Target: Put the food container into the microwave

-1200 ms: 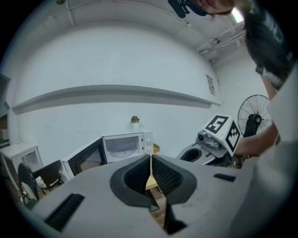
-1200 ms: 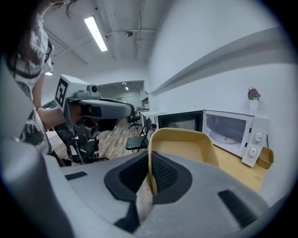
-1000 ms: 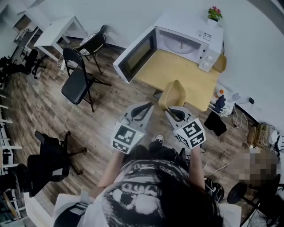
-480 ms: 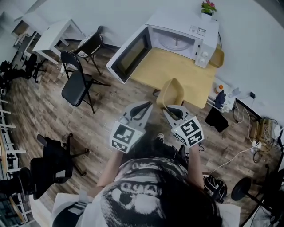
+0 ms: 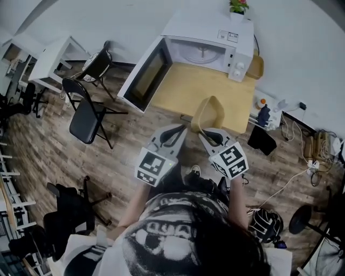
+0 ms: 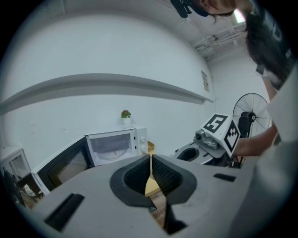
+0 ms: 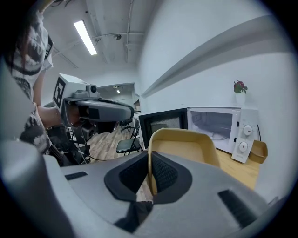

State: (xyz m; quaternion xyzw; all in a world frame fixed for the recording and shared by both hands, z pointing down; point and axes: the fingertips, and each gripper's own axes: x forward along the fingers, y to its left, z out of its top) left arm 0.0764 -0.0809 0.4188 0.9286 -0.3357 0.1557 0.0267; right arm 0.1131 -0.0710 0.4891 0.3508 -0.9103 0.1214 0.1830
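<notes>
A white microwave (image 5: 207, 46) stands at the back of a wooden table (image 5: 205, 89), its door (image 5: 141, 75) swung open to the left. My right gripper (image 5: 212, 136) is shut on the rim of a yellow food container (image 5: 209, 114), held above the table's near edge. In the right gripper view the container's wall (image 7: 181, 144) rises between the shut jaws of the right gripper (image 7: 150, 174), with the microwave (image 7: 219, 128) ahead. My left gripper (image 5: 171, 133) hovers beside it. In its own view the left gripper (image 6: 150, 174) is shut on nothing.
A small yellow tub (image 5: 255, 67) sits right of the microwave and a potted plant (image 5: 237, 6) on top. Black folding chairs (image 5: 86, 110) and a white desk (image 5: 54, 56) stand to the left. A dark bag (image 5: 262, 139), cables and a helmet (image 5: 264, 221) lie on the floor to the right.
The table and microwave have shifted left and up in the head view as the person moves. Both grippers keep their pose and the container stays gripped. The person at lower right has left view.
</notes>
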